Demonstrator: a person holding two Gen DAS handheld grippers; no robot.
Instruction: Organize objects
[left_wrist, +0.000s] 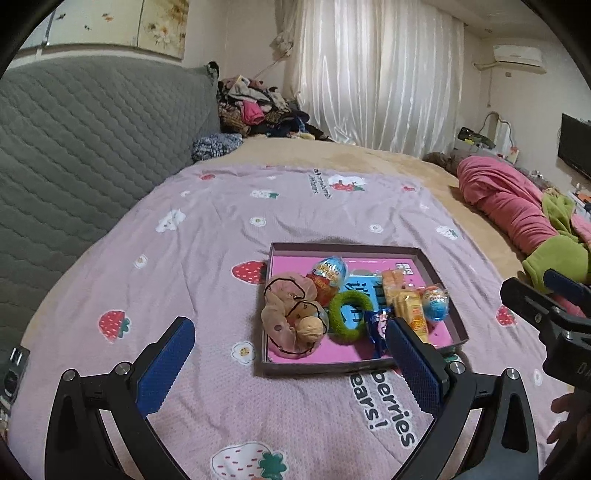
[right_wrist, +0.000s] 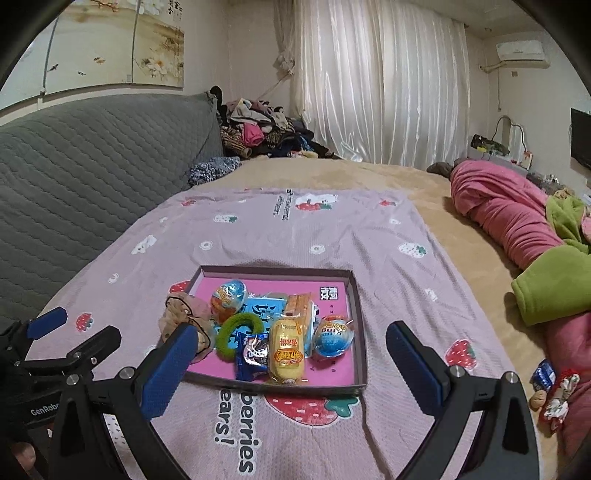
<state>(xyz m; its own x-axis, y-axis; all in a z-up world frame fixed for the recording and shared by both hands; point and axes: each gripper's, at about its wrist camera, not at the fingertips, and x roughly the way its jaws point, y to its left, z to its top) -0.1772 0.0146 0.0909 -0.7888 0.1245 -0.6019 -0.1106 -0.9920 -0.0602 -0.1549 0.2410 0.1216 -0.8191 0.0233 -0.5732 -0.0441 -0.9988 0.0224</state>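
Note:
A shallow tray (left_wrist: 439, 280) with a pink floor lies on the strawberry-print sheet. In it are a pink scrunchie (left_wrist: 288, 314), a walnut (left_wrist: 308, 330), a green hair ring (left_wrist: 349, 314), two foil eggs (left_wrist: 330, 271), yellow snack packets (left_wrist: 406, 306) and a blue cookie packet (left_wrist: 376, 326). My left gripper (left_wrist: 290, 323) hovers open in front of the tray's near left corner, holding nothing. My right gripper (right_wrist: 291, 328) is open and empty before the tray (right_wrist: 360, 332), framing the yellow cake packet (right_wrist: 286, 350) and blue packet (right_wrist: 253, 354). Each gripper shows at the edge of the other's view.
A grey quilted headboard (left_wrist: 92, 147) runs along the left. A clothes pile (left_wrist: 255, 107) sits at the far corner. Pink (right_wrist: 509, 214) and green bedding (right_wrist: 554, 288) lie on the right, with a walnut (right_wrist: 537, 398), a small blue packet (right_wrist: 543, 374) and a red-and-white item (right_wrist: 557, 398) near them.

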